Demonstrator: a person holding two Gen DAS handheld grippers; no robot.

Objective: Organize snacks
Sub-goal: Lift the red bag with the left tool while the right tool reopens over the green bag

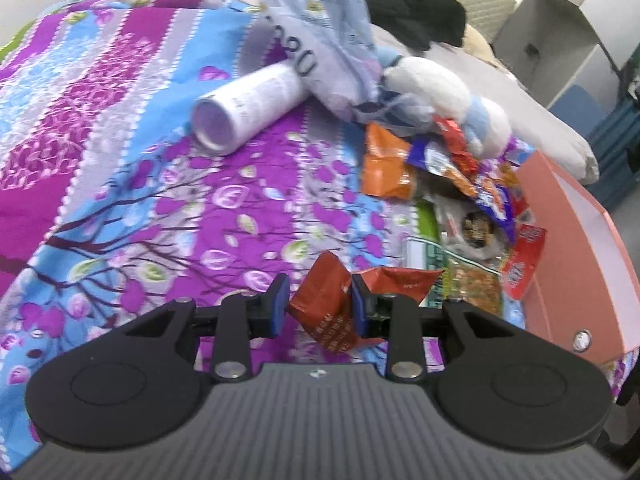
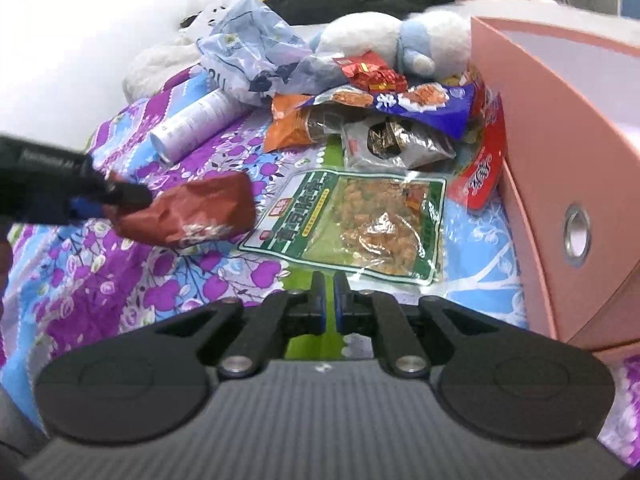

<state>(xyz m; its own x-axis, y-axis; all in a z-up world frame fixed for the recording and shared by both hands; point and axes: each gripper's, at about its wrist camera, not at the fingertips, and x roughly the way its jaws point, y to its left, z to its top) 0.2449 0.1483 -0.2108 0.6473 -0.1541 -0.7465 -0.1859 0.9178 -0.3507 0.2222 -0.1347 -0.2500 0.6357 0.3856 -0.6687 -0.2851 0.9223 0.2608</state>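
My left gripper (image 1: 318, 308) is shut on a crumpled brown-red snack packet (image 1: 332, 304) and holds it above the bedspread; it also shows in the right wrist view (image 2: 188, 212), at the left. My right gripper (image 2: 328, 300) is shut and empty, just short of a flat green snack bag (image 2: 352, 220). A heap of snacks lies beyond: an orange packet (image 1: 386, 164), a blue-purple bag (image 2: 416, 104), a dark clear pack (image 2: 400, 140), a red packet (image 2: 482, 172). A pink box (image 2: 560, 152) stands at the right.
A white cylinder can (image 1: 248, 104) lies on the purple floral bedspread (image 1: 120, 160). A crumpled pale plastic bag (image 1: 324, 40), a white-and-blue plush toy (image 1: 448, 92) and black clothing (image 1: 412, 4) sit behind the heap. The bed edge is beyond the pink box (image 1: 576, 260).
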